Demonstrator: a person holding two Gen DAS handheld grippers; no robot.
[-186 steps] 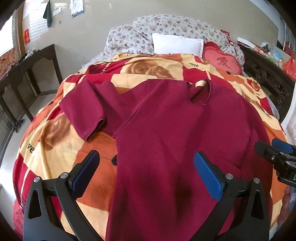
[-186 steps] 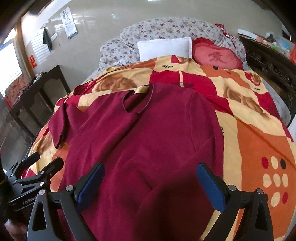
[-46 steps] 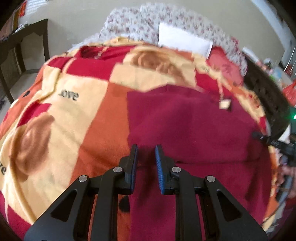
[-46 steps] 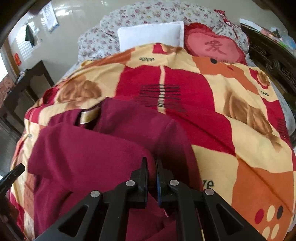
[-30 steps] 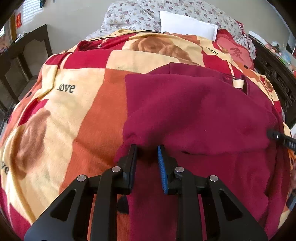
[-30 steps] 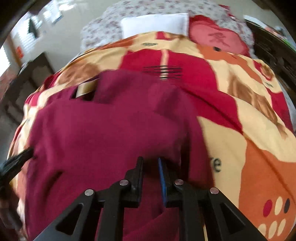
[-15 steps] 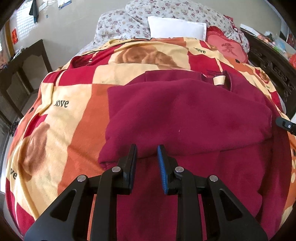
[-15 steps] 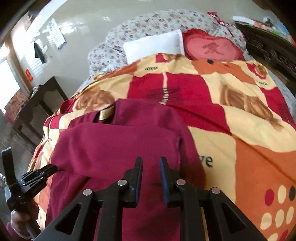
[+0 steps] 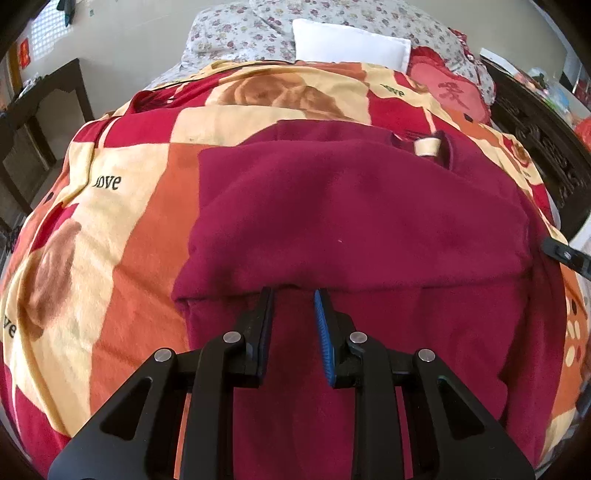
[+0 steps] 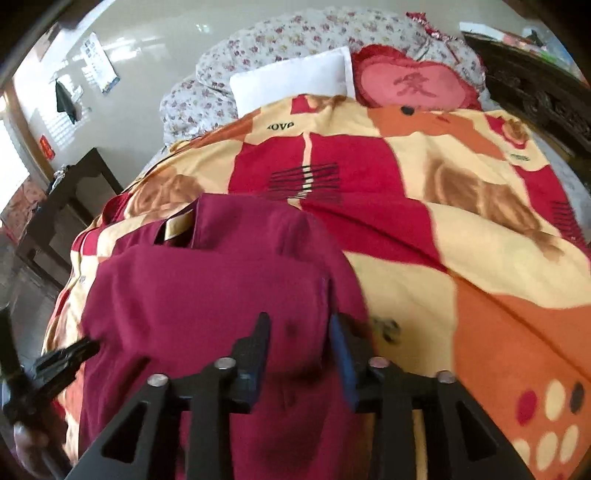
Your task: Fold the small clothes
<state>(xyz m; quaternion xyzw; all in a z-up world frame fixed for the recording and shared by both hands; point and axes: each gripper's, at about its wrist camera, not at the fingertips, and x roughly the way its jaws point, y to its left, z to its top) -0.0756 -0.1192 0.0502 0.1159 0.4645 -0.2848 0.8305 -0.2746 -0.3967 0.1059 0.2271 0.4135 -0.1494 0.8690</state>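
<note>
A dark red shirt (image 9: 351, 221) lies on the bed, its lower part folded up over the chest; the folded edge runs across just ahead of my left gripper (image 9: 293, 299). The collar with a cream label (image 9: 426, 147) shows at the far right. My left gripper hovers over the shirt, jaws slightly apart, holding nothing. In the right wrist view the shirt (image 10: 207, 295) fills the lower left, label (image 10: 179, 225) at its top. My right gripper (image 10: 299, 325) is partly open over the shirt's right edge, empty.
The bed carries a red, orange and cream blanket (image 9: 122, 206) printed "love". A white pillow (image 9: 351, 44), a floral quilt (image 9: 240, 33) and a red heart cushion (image 10: 410, 83) lie at the head. Dark wooden furniture (image 9: 33, 122) stands left; a carved bed frame (image 9: 535, 147) runs right.
Both grippers let go of the folded hem and drew back toward me. The right gripper's jaws have opened wider; the left jaws opened slightly. The shirt stays folded.
</note>
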